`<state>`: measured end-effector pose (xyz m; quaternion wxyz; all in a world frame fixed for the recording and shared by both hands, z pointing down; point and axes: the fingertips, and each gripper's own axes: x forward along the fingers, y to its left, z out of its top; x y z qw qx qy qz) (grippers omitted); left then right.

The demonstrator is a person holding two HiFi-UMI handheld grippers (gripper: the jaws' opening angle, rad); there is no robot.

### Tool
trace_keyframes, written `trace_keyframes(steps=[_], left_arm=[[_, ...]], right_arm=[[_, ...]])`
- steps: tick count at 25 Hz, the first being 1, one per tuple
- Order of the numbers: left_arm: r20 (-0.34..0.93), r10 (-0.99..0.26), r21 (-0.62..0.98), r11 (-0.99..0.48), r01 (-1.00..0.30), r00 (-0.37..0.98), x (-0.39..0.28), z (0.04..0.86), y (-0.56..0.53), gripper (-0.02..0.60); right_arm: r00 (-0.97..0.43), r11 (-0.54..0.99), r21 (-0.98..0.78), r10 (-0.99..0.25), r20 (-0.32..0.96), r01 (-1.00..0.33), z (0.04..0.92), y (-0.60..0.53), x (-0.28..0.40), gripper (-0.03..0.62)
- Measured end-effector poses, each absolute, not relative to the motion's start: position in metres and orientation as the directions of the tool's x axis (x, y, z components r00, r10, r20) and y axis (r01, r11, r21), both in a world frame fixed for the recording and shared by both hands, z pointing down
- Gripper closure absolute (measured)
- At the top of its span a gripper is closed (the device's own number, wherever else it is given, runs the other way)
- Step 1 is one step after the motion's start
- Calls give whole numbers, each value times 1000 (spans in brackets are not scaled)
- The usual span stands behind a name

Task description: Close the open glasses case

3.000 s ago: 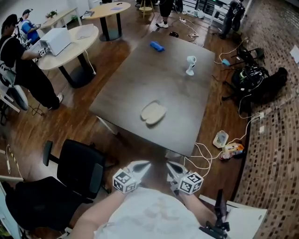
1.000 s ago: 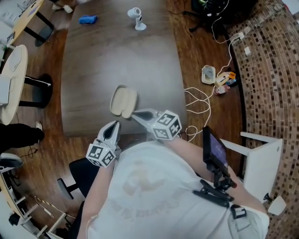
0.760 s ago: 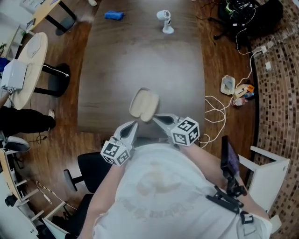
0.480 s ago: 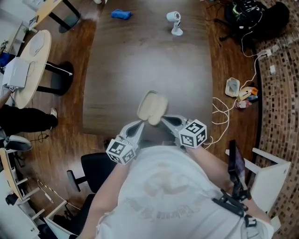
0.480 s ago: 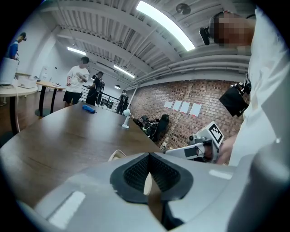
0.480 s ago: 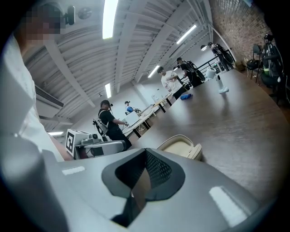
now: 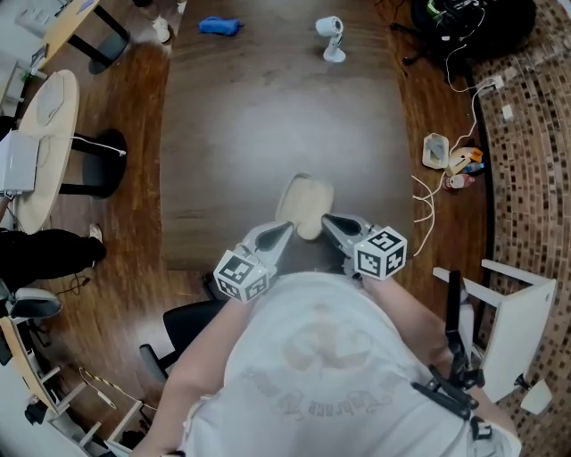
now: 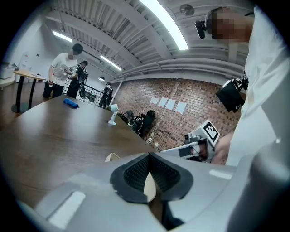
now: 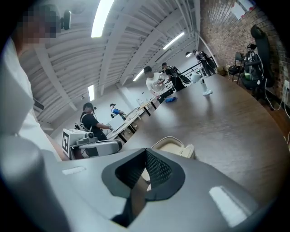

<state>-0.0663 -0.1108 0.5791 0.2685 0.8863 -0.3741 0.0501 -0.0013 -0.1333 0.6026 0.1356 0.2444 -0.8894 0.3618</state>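
**Both grippers closed, flanking the open case at the near table edge**

The glasses case (image 7: 306,203) lies open on the dark table (image 7: 268,125), both beige halves spread flat, close to the edge nearest you. Your left gripper (image 7: 284,230) points at it from the lower left. Its jaws are pressed together with nothing held between them. Your right gripper (image 7: 327,220) comes in from the lower right, its jaws also together and empty. Its tip is just beside the case's near rim, and whether it touches cannot be told.

A small white camera (image 7: 331,37) on a stand and a blue object (image 7: 219,27) sit at the table's far end, well apart from the case. A black office chair (image 7: 187,326) stands by the near edge on your left, below the left gripper. Cables (image 7: 426,201) trail over the wooden floor to the right of the table. A round table (image 7: 49,125) stands off to the left.

Three seconds ago you held both grippers close to your body, well short of the table, with the case lying well ahead of them. Now both tips have come forward to the near edge, one on each side of the case. The case is as open as it was then.
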Motion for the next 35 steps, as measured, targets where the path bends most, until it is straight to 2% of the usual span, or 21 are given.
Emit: trace_keyframes(steps=[9, 15, 19, 20, 23, 28, 31, 35], left_arm=[[272, -518, 454, -674, -583, 811, -57, 584, -108, 577], [278, -485, 459, -691, -558, 829, -61, 589, -96, 577], [269, -506, 446, -689, -571, 820, -75, 585, -99, 577], [266, -515, 445, -684, -577, 815, -79, 584, -101, 577], [260, -535, 445, -672, -592, 804, -89, 582, -103, 577], [263, -559, 447, -652, -612, 787, -103, 584, -99, 577], [267, -576, 444, -639, -629, 773, -111, 583, -97, 577], [272, -595, 439, -623, -647, 757, -119, 582, -94, 577]], right_arm=[[-742, 362, -672, -503, 443, -646, 627, -128, 32, 585], [-699, 284, -667, -507, 505, -688, 654, -119, 35, 585], [-652, 251, -631, -523, 549, -734, 666, -124, 40, 582], [-640, 234, -629, -531, 556, -741, 669, -127, 42, 571], [-627, 190, -641, -529, 571, -744, 675, -131, 45, 482], [-618, 188, -613, -472, 629, -767, 694, -130, 33, 404], [-610, 174, -606, -445, 655, -777, 705, -132, 25, 376], [-624, 134, -641, -444, 643, -756, 714, -140, 22, 376]])
